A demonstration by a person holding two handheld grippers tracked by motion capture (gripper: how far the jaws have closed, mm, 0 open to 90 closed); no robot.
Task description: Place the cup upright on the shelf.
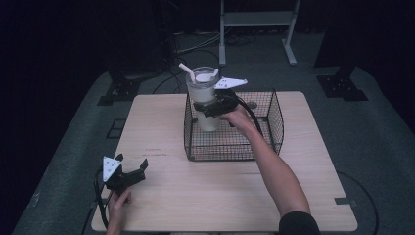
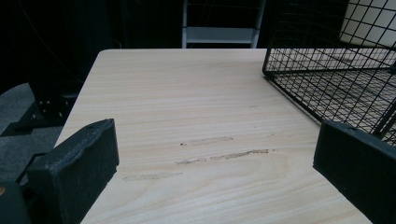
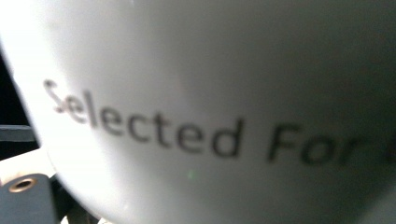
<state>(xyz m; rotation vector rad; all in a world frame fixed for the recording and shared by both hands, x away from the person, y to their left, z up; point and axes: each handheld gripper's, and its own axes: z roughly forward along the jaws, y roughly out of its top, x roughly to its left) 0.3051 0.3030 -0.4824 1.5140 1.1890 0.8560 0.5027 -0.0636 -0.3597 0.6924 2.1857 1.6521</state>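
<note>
A tall white tumbler (image 1: 204, 95) with a clear lid and a white straw (image 1: 187, 72) stands in the back left corner of a black wire basket (image 1: 266, 142). My right gripper (image 1: 209, 107) is shut on the tumbler's middle, its jaws around the body. Up close in the right gripper view, the tumbler's white wall (image 3: 201, 93) carries the dark print "Selected For". My left gripper (image 1: 131, 169) rests open near the table's front left corner, nothing between its jaws. In the left gripper view my left gripper (image 2: 215, 163) faces bare wood, with the basket (image 2: 327, 79) at upper right.
The light wooden table (image 1: 195, 191) stands on a grey floor. Behind it are a grey metal stand (image 1: 257, 22), cables and dark stand feet (image 1: 120, 90). Faint scuff marks (image 2: 219, 154) cross the wood ahead of the left gripper.
</note>
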